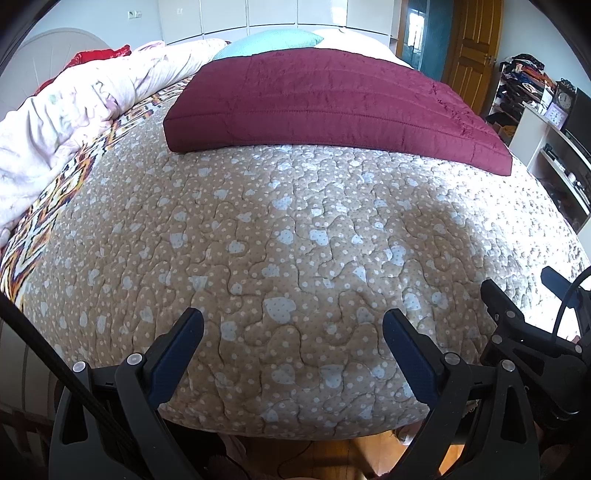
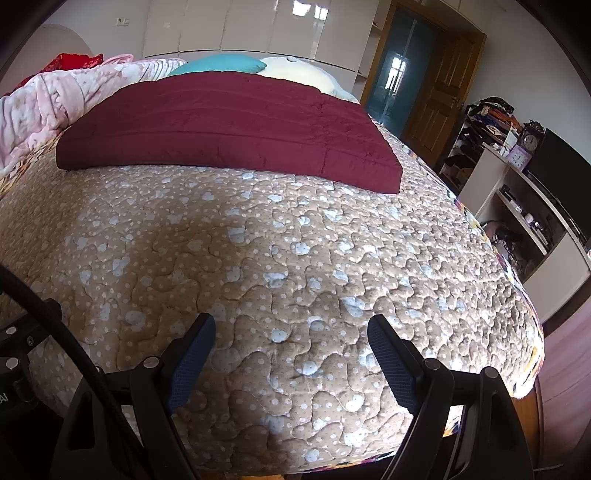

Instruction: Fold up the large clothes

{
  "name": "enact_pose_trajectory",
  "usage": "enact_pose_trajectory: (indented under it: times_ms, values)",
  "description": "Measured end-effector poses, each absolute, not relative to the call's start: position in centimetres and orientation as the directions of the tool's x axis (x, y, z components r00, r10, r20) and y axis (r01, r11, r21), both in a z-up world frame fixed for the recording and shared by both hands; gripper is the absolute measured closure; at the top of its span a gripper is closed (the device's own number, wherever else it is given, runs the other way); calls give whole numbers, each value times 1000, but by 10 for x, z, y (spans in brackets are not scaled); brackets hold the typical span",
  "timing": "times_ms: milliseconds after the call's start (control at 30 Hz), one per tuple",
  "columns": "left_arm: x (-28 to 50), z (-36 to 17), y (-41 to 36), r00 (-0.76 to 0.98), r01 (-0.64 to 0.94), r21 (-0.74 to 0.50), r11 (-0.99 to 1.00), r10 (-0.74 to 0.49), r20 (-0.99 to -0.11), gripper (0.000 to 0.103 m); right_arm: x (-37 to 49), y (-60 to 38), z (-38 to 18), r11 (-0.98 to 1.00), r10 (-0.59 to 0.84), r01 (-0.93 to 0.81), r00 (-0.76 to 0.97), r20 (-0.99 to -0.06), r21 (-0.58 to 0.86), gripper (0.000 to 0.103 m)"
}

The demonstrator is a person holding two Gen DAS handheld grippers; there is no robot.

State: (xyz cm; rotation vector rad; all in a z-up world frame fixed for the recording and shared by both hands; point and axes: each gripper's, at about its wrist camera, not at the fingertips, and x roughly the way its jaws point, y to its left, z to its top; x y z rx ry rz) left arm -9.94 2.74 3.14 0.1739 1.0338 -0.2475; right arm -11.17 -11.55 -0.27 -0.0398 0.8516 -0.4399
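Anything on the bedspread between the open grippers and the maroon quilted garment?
Nothing: both wrist views show only bare dotted bedspread between the left gripper, the right gripper and the folded maroon garment. Both grippers are open and empty.

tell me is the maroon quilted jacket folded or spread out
Folded: the maroon jacket lies as a thick, straight-edged rectangle on the bedspread.

Quilted maroon cloth garment, faint sheen; matt stitched bedspread; glossy wardrobe doors at 12 o'clock.
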Motion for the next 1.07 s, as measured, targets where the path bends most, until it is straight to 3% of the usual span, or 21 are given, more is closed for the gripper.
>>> enact_pose_trajectory:
  times_ms: [1067]
  values:
    - [-98,27,32,475,269,21,963,-113,-873,6,-111,-107,-4,915,-385,342,583,-716,-214,15]
